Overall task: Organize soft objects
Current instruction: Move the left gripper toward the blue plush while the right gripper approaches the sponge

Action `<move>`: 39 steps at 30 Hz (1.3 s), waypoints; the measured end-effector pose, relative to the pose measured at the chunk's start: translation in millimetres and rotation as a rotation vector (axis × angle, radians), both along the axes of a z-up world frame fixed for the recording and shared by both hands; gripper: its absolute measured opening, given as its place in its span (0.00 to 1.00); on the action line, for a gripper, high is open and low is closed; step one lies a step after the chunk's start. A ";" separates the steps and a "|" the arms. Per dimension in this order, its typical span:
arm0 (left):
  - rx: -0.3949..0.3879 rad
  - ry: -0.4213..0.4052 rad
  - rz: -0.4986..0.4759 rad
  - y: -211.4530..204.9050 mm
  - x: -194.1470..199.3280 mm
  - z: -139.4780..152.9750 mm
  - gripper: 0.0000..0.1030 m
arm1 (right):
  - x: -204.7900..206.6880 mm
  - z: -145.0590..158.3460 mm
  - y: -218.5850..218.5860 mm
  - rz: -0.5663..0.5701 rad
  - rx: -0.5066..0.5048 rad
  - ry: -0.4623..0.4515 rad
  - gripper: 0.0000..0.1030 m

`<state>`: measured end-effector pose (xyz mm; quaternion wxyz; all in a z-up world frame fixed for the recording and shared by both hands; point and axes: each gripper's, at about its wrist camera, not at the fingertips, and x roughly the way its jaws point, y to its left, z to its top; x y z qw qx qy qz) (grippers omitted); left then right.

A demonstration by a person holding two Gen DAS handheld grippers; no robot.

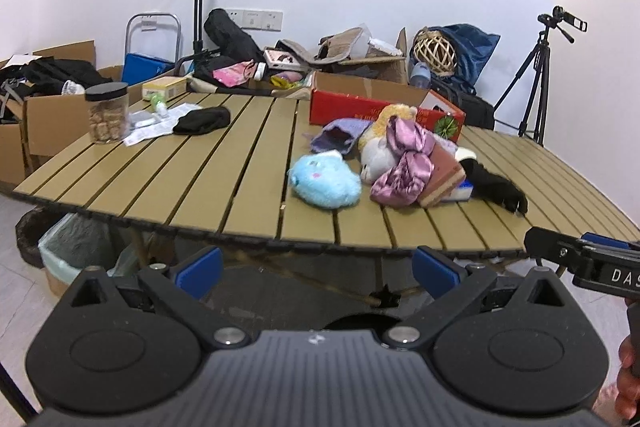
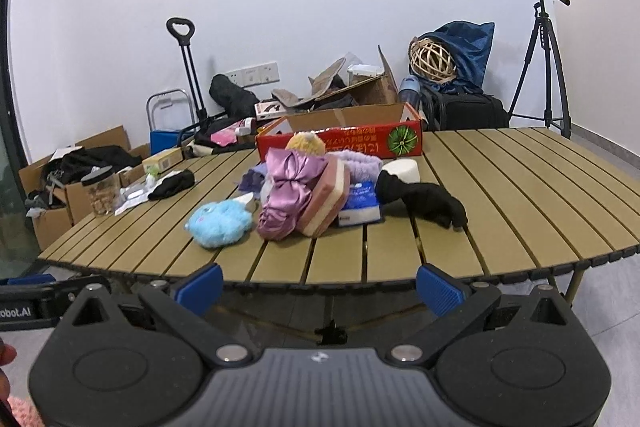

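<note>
A heap of soft things lies on the slatted tan table (image 1: 208,179) (image 2: 520,179): a light blue plush (image 1: 326,181) (image 2: 220,221), a pink satin cloth (image 1: 404,167) (image 2: 288,195), a white and yellow plush (image 1: 378,147), a purple knit piece (image 1: 340,135) (image 2: 360,161), a pink sponge block (image 1: 444,175) (image 2: 326,201) and a black glove (image 1: 496,187) (image 2: 424,201). A red open box (image 1: 360,107) (image 2: 340,143) stands behind the heap. My left gripper (image 1: 318,273) and right gripper (image 2: 320,287) both hang open and empty before the table's near edge.
A lidded jar of snacks (image 1: 107,115) (image 2: 100,193), papers and a black beanie (image 1: 202,121) (image 2: 172,185) sit at the table's left. Cardboard boxes, bags and a trolley crowd the wall behind. A tripod with a camera (image 1: 536,79) (image 2: 544,55) stands at the right.
</note>
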<state>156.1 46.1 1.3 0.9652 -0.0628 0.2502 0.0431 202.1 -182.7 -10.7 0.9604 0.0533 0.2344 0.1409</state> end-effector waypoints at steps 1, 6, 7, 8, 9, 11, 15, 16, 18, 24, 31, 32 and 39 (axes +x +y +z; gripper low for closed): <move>-0.001 -0.007 -0.001 -1.0 4.8 1.0 1.00 | 5.0 0.5 -0.5 -0.004 0.005 -0.008 1.00; 0.007 -0.040 0.007 -5.7 31.1 9.4 1.00 | 24.5 6.2 -0.8 -0.022 0.031 -0.053 1.00; 0.007 -0.053 0.011 -6.4 35.8 11.8 1.00 | 30.2 7.6 -1.0 -0.028 0.040 -0.062 1.00; 0.006 -0.066 0.017 -6.7 40.0 14.3 1.00 | 33.8 8.8 -1.1 -0.031 0.045 -0.069 1.00; 0.007 -0.074 0.024 -7.4 44.5 17.1 1.00 | 39.0 10.0 -1.0 -0.034 0.051 -0.077 1.00; 0.008 -0.082 0.033 -7.7 53.7 20.9 1.00 | 48.4 11.1 0.3 -0.039 0.054 -0.090 1.00; -0.008 -0.089 0.059 -2.7 74.0 23.8 1.00 | 68.3 10.2 5.3 -0.045 0.045 -0.103 1.00; -0.016 -0.088 0.066 -0.2 78.9 23.2 1.00 | 72.9 10.0 6.1 -0.044 0.041 -0.106 1.00; -0.024 -0.083 0.078 3.8 86.6 21.0 1.00 | 81.0 9.2 7.8 -0.043 0.033 -0.107 1.00; -0.006 -0.044 0.101 14.2 105.8 10.9 1.00 | 101.0 1.6 10.9 -0.040 0.012 -0.101 1.00; 0.010 -0.010 0.124 23.1 126.4 9.1 1.00 | 125.7 -7.4 7.9 -0.075 0.025 -0.079 1.00; 0.013 -0.010 0.122 23.6 129.0 9.3 1.00 | 128.3 -8.0 8.3 -0.079 0.027 -0.077 1.00; 0.041 0.021 0.106 21.2 161.9 3.7 1.00 | 144.5 -9.4 11.4 -0.077 0.050 -0.126 1.00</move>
